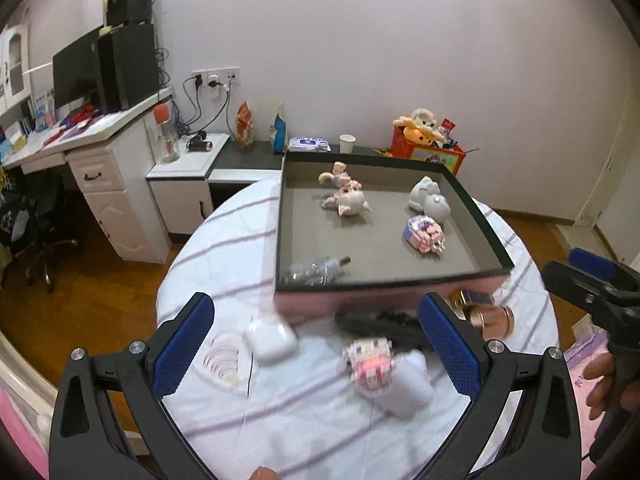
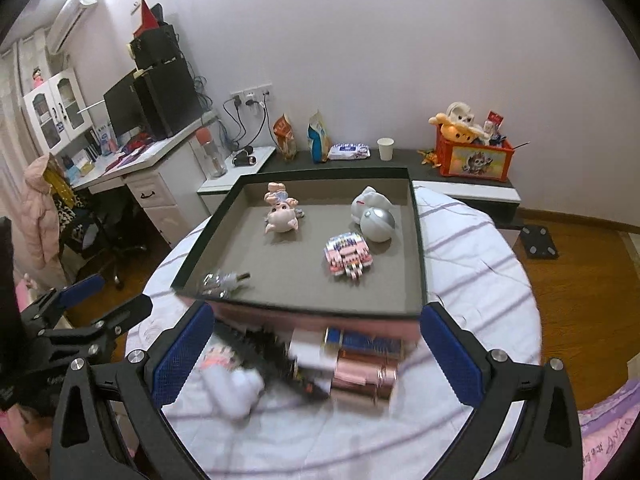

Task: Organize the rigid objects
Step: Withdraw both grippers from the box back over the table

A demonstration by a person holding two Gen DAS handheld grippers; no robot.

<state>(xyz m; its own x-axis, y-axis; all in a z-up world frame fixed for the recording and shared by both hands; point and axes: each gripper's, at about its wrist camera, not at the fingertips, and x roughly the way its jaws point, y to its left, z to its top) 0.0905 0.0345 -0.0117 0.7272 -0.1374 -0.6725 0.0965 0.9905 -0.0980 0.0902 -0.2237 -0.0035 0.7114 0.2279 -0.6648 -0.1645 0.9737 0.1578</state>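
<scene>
Both tools [image 1: 316,344] [image 2: 316,354] gape empty — box [image 2: 416,240] just beyond.

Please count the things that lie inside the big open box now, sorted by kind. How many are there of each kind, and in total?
Inside the box:
Pig figurines: 2, a large one and a smaller one behind it
White and silver figure: 1
Pink building-block model: 1
Clear plastic bottle: 1
Total: 5
</scene>
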